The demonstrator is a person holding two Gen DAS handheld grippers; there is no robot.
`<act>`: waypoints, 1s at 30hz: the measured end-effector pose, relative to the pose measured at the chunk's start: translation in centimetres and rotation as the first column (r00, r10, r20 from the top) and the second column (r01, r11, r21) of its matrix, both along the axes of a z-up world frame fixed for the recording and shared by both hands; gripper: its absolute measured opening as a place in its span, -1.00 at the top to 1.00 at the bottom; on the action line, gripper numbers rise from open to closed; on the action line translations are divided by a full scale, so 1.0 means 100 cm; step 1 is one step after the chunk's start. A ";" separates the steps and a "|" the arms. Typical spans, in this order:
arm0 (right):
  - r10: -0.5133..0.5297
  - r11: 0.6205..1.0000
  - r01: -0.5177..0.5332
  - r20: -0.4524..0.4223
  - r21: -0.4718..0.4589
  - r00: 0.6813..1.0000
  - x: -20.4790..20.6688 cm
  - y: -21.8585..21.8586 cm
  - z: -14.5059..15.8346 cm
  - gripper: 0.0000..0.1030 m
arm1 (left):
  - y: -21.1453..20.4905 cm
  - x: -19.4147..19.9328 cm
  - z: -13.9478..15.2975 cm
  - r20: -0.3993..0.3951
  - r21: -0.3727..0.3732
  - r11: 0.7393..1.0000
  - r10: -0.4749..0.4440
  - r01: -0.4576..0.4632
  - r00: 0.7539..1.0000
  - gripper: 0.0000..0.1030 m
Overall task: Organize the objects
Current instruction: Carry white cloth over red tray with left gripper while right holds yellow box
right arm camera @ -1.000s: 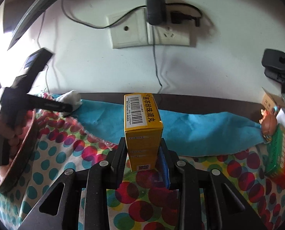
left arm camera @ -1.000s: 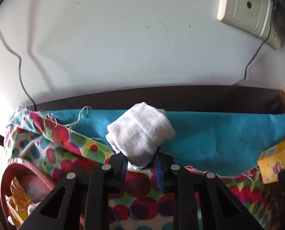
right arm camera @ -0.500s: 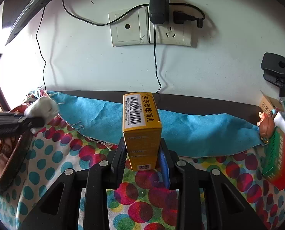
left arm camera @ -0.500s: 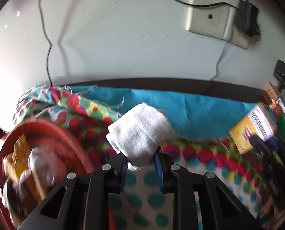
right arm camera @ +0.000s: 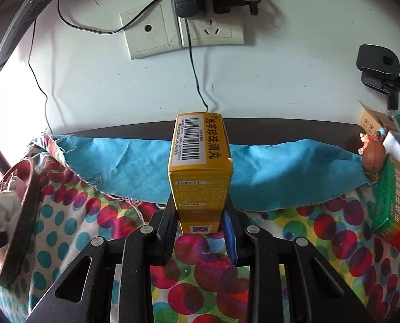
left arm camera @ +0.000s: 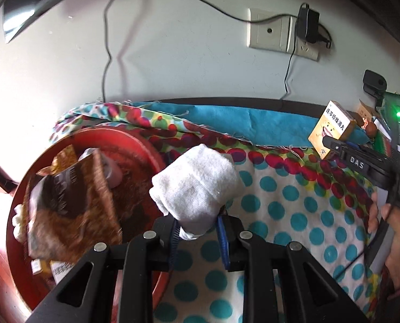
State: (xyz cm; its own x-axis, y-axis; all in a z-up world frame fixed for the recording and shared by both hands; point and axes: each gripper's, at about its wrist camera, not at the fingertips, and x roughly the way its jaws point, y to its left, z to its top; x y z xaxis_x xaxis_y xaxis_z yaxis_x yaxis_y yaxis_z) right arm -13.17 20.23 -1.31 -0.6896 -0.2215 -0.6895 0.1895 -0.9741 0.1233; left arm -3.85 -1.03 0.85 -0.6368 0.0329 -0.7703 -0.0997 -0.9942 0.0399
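The left claw (left arm camera: 197,235) points forward and downward, its two black fingers drawn close together and clamped on a rolled white cloth (left arm camera: 197,188) that sticks out ahead of the blue pads (left arm camera: 225,242). The right claw (right arm camera: 200,228) is also tilted downward, its fingers pressed against both sides of a yellow box (right arm camera: 200,177) that stands upright between them. In the left wrist view the right claw appears at the right edge, gripped from below by the person's hand (left arm camera: 393,231), fingers wrapped around its handle.
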 end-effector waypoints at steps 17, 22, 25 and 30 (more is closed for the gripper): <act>-0.025 0.993 0.024 0.003 0.118 1.000 -0.002 -0.014 -0.003 0.45 | -0.050 0.024 0.022 -0.026 0.100 0.991 0.088 -0.085 0.996 0.52; -0.025 0.992 0.024 0.004 0.123 1.000 -0.003 -0.014 -0.004 0.45 | -0.073 0.025 0.037 -0.042 0.131 0.983 0.136 -0.129 0.990 0.52; -0.026 0.992 0.025 0.005 0.120 1.000 -0.003 -0.014 -0.004 0.45 | -0.089 0.027 0.043 -0.053 0.135 0.976 0.178 -0.169 0.983 0.52; -0.050 0.991 0.050 0.000 0.124 0.999 -0.001 -0.011 -0.003 0.46 | -0.128 0.034 0.045 -0.041 0.156 0.956 0.257 -0.247 0.966 0.52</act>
State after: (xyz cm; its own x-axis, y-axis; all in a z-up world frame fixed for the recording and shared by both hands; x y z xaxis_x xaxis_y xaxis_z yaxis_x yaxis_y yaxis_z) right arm -13.31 19.09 -1.63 -0.6955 -0.0998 -0.7115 0.1402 -0.9901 0.0019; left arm -0.46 -13.78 5.35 -0.6844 -0.0234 -0.7288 0.1530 -0.9818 -0.1121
